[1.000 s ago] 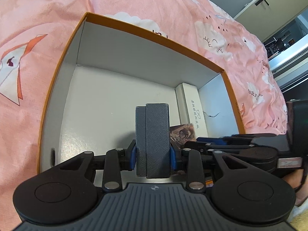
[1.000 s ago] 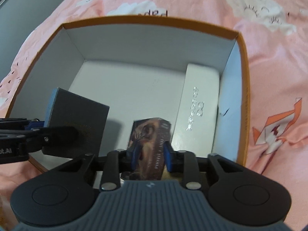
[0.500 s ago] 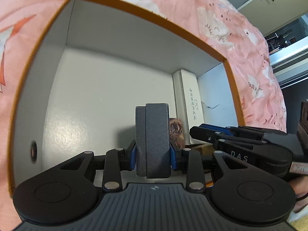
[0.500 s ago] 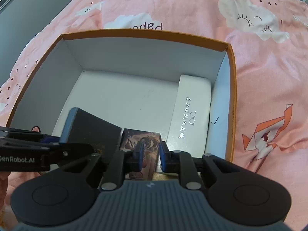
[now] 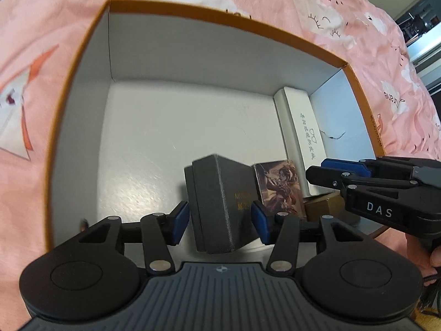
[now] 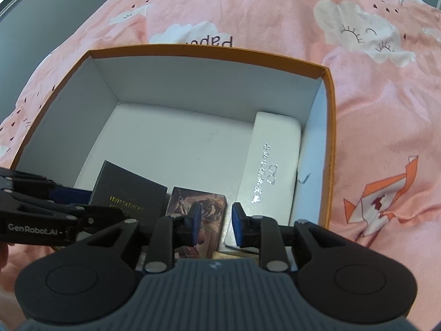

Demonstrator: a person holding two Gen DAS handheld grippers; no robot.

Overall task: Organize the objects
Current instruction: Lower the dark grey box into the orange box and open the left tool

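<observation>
Left wrist view: left gripper jaws stood released around the dark box, which sat tilted on the floor of the orange carton beside the card pack. Right gripper jaws also spread, holding nothing, over the pack. Dark box looked stiff, light, textured; grip across its flat faces.

Left tool apparently released tilted grey box.

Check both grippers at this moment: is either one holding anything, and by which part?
Neither holds anything. The left gripper is open, its pads clear of the dark grey box leaning between them. The right gripper is open above the illustrated card box.
</observation>
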